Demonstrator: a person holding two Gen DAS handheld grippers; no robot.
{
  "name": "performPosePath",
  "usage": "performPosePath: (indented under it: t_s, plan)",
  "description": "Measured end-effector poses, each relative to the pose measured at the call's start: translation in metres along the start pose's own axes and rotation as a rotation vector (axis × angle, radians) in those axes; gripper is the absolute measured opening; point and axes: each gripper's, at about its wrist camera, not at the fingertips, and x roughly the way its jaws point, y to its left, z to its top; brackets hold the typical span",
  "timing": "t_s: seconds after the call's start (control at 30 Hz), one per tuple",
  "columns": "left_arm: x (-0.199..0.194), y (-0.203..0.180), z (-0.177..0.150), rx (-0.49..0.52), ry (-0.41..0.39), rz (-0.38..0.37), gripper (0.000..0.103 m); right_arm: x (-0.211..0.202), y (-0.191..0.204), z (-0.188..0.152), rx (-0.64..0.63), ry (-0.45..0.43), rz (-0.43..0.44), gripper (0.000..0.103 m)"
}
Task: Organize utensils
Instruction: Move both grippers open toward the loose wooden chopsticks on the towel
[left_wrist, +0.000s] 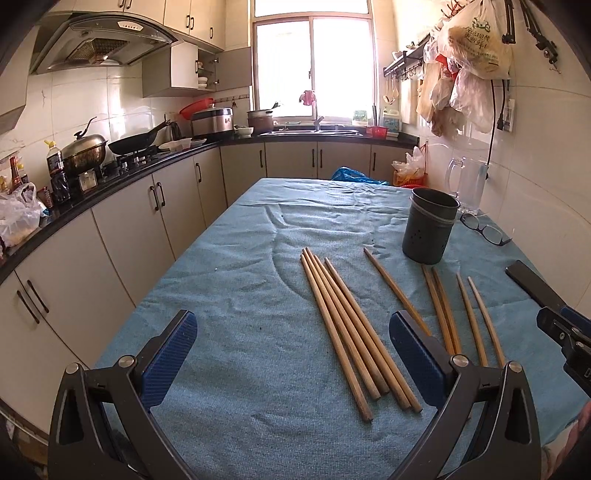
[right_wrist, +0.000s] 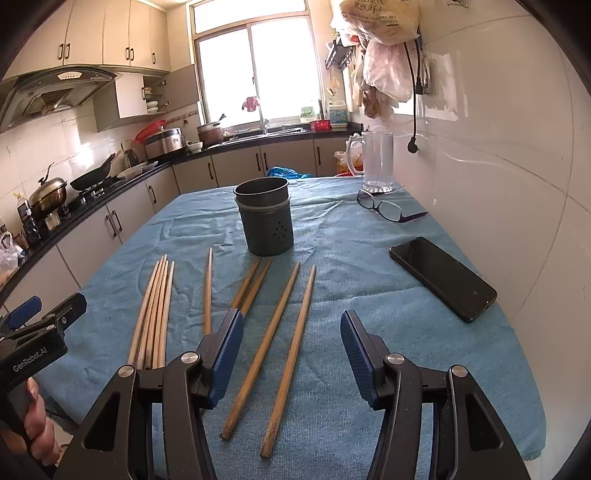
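Note:
Several wooden chopsticks lie on a blue cloth-covered table (left_wrist: 229, 288). A bundle of chopsticks (left_wrist: 351, 332) lies between my left gripper's fingers; the same bundle shows in the right wrist view (right_wrist: 155, 310). A single chopstick (left_wrist: 395, 288) and two pairs (left_wrist: 443, 314) lie to its right. A dark grey utensil holder (left_wrist: 430, 225) stands upright behind them, empty as far as I can see; it also shows in the right wrist view (right_wrist: 265, 218). My left gripper (left_wrist: 291, 332) is open, above the cloth. My right gripper (right_wrist: 291, 332) is open over two chopsticks (right_wrist: 280, 343).
A black phone (right_wrist: 443, 277) lies at the right. Glasses (right_wrist: 384, 208) and a clear glass mug (right_wrist: 375, 162) stand by the white wall. Kitchen counters with pans run along the left. The right gripper shows in the left wrist view (left_wrist: 565, 332).

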Motion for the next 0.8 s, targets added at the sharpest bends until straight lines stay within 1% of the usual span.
performPosePath:
  t_s: [0.37,0.53,0.67,0.8]
  plan:
    - [0.007,0.001,-0.003,-0.004,0.030,-0.008,0.103,0.009,-0.003,-0.002,0.010,0.026,0.005,0.059]
    - [0.011,0.001,-0.003,-0.005,0.055,-0.013,0.103,0.012,-0.004,-0.003,0.017,0.045,0.011,0.059]
    - [0.018,0.006,-0.001,-0.001,0.086,-0.029,0.103,0.016,-0.006,-0.003,0.025,0.063,0.021,0.059]
    - [0.031,0.025,0.004,-0.052,0.148,-0.054,0.103,0.027,-0.015,0.003,0.038,0.105,0.028,0.059]
